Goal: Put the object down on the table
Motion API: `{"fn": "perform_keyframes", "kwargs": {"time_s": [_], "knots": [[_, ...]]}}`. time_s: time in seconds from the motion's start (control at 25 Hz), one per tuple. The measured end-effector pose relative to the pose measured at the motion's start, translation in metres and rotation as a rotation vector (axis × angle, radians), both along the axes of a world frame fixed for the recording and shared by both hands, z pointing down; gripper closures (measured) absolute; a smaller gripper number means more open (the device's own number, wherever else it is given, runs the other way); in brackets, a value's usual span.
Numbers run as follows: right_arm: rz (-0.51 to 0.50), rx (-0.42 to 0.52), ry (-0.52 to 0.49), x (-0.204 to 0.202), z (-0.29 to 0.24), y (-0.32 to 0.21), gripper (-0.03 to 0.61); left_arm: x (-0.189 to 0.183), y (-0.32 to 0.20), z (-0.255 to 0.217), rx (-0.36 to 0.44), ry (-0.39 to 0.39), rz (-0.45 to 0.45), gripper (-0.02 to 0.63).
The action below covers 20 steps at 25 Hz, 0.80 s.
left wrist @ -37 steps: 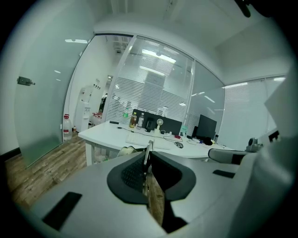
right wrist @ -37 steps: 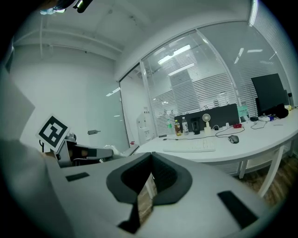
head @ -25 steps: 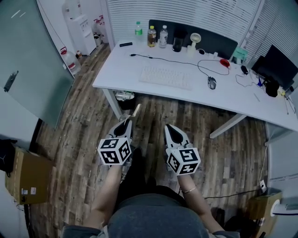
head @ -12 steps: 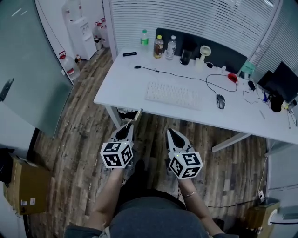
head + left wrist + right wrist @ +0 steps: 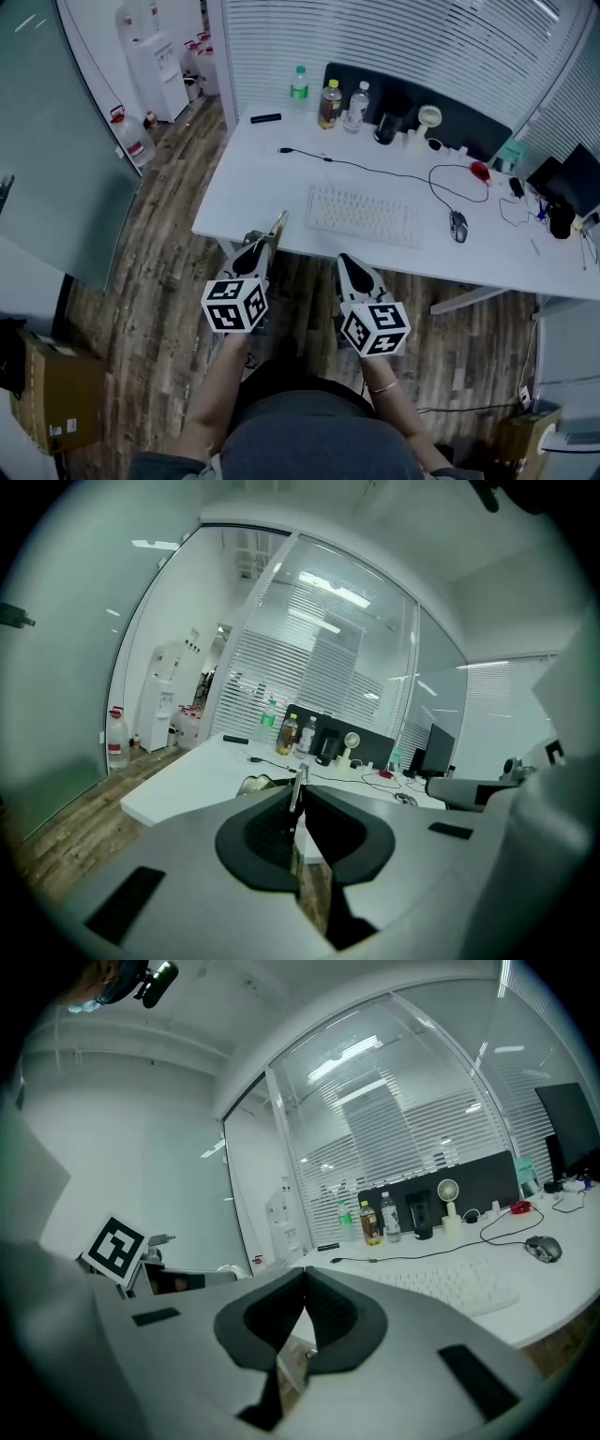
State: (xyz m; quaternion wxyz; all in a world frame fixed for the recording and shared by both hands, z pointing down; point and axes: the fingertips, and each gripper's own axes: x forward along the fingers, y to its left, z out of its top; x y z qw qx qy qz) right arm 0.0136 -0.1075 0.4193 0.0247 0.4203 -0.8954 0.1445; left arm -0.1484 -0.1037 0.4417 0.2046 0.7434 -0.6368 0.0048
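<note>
— What's happening by the tabletop (image 5: 272, 178)?
— I'm holding my left hand-held gripper (image 5: 263, 244) at its near edge, jaws pinching a thin flat object (image 5: 277, 225). My right hand-held gripper (image 5: 345, 262) is hanging alongside, jaws closed, empty.

Left forearm (image 5: 217, 389) and right forearm (image 5: 392, 398) reach forward from the torso, bare and roughly parallel, hands hidden under the tools. Left hand-held gripper (image 5: 260, 244) points ahead with its marker cube (image 5: 233, 304) nearest the body; its jaws are nearly together, clamped on a thin flat object (image 5: 278, 225) that sticks out past the tips. Right hand-held gripper (image 5: 346, 262) sits beside the left, not touching it, also pointing ahead with its own cube (image 5: 375, 328) toward the body, jaws pressed together with nothing between them.
</note>
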Motion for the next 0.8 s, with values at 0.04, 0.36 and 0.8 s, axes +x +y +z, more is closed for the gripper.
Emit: {"fn": "perform_keyframes", "kwargs": {"time_s": [0.04,0.36,0.8], "knots": [[0.003,-0.001,0.002,-0.004,0.000,-0.005,0.577,-0.004,-0.006,0.000,0.001,0.001,0.004,0.572],[0.021,-0.008,0.021,-0.024,0.002,-0.023,0.575,-0.026,-0.034,0.004,-0.006,0.014,0.023,0.572],[0.025,-0.015,0.025,-0.031,0.009,-0.051,0.575,-0.034,-0.066,0.014,-0.045,0.052,0.018,0.572]]}}
